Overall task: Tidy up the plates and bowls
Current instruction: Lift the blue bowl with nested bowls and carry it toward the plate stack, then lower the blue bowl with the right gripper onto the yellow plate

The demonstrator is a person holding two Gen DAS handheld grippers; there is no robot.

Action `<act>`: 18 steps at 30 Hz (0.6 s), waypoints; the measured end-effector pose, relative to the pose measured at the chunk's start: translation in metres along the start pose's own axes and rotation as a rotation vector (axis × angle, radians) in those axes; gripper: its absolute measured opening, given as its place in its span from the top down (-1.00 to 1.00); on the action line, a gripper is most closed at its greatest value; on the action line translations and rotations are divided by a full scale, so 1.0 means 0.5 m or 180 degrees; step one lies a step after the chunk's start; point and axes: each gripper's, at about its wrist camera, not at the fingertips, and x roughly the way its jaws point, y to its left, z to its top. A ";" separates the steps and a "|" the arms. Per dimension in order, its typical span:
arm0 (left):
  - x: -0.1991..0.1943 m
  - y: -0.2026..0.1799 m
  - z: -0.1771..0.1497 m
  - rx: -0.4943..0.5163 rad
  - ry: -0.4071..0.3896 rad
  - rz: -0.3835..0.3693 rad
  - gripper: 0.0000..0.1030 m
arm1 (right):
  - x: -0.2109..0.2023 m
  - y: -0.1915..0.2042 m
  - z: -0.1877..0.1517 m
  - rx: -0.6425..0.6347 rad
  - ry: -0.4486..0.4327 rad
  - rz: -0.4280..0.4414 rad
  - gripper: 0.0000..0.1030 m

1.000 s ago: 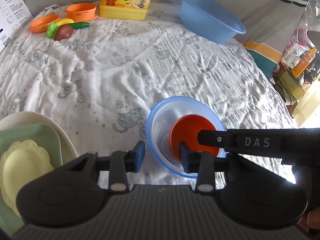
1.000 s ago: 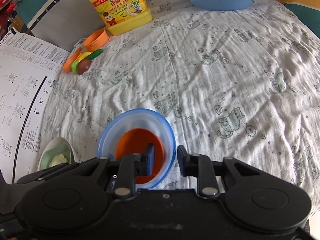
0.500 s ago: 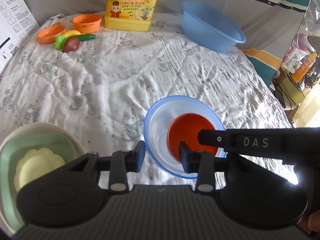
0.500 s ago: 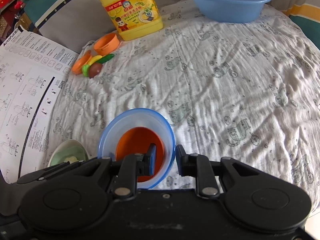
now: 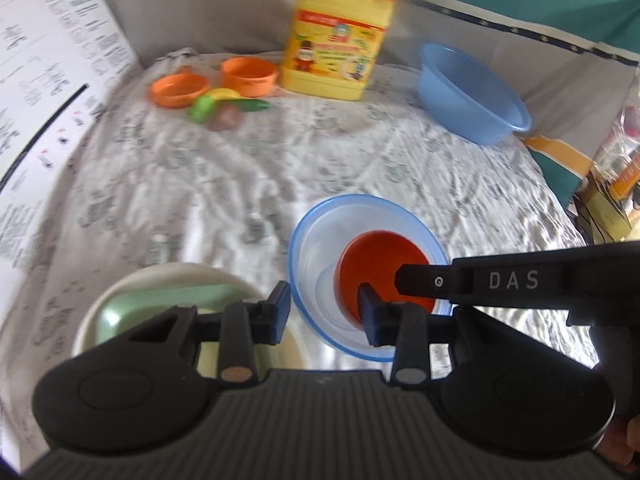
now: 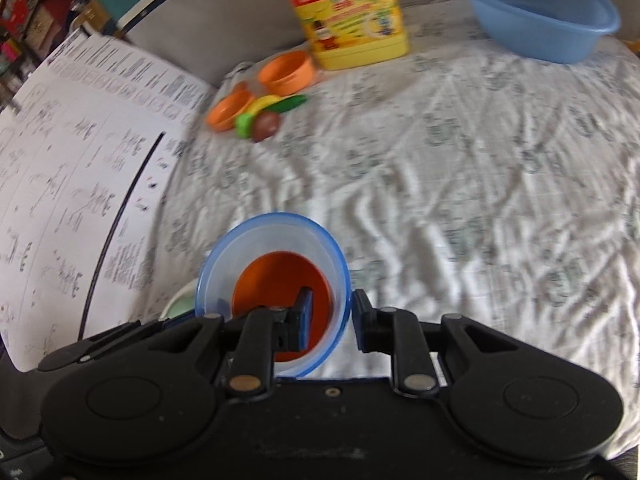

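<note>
Both grippers advanced toward bottle | right gripper (image 6: 331,316) pinching clear bowl (image 6: 272,248) rim | left gripper (image 5: 322,312) spread | "DAS"

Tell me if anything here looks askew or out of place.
The blue-rimmed clear bowl with the orange bowl nested inside is tilted, lifted off the cloth, its rim pinched by the right gripper. Toy vegetables lie loose beside two orange dishes. Nothing looks spilled or broken.
</note>
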 end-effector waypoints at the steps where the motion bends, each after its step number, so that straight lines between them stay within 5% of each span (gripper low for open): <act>1: -0.006 0.013 -0.002 -0.0033 -0.0003 0.0019 0.30 | 0.004 0.013 0.001 -0.0036 0.0020 0.0018 0.58; 18: -0.067 0.167 -0.055 -0.0238 0.0014 0.0234 0.30 | 0.082 0.190 -0.025 -0.0475 0.0400 0.0202 0.54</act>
